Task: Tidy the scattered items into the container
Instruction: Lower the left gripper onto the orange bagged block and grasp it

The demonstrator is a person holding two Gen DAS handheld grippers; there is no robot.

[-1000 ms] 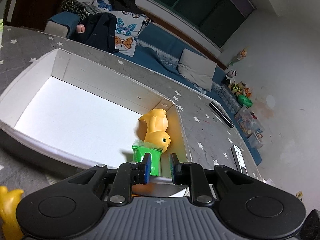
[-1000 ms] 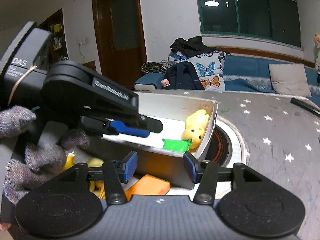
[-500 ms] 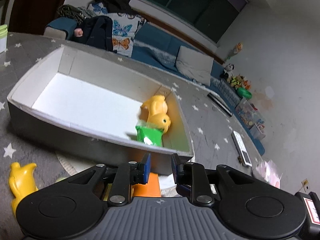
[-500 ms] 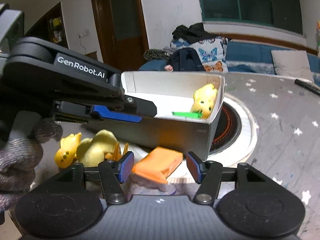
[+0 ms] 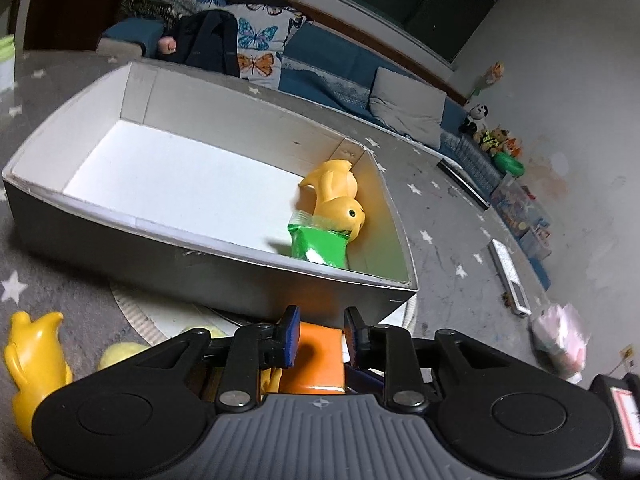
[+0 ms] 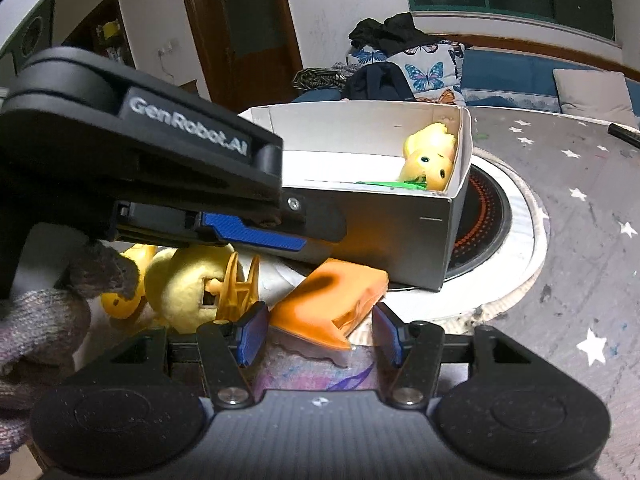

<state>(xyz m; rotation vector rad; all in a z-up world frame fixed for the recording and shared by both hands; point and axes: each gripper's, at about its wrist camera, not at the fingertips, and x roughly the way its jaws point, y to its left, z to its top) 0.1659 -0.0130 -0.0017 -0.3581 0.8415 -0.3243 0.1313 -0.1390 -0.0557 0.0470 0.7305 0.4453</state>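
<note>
Down on the table just near the box's near wall lies the orange packet (image 6: 334, 294), framed by both grippers. The right gripper (image 6: 316, 332) has just been narrowing its jaws around the packet's near end, and its pads seem not quite to touch. The left gripper (image 5: 318, 334) has just been opening, partly spread above the packet, holding nothing. Inside the white box (image 5: 168, 236), at its right end, rest a yellow toy (image 5: 340, 200) and green packet (image 5: 318, 244). A fluffy yellow chick (image 6: 184, 284) lies left of the orange packet.

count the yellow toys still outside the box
2 for sure: a plastic yellow toy on the table at the left, and a fuzzy yellow plush beside the orange packet. Others may be hidden behind the left gripper.
</note>
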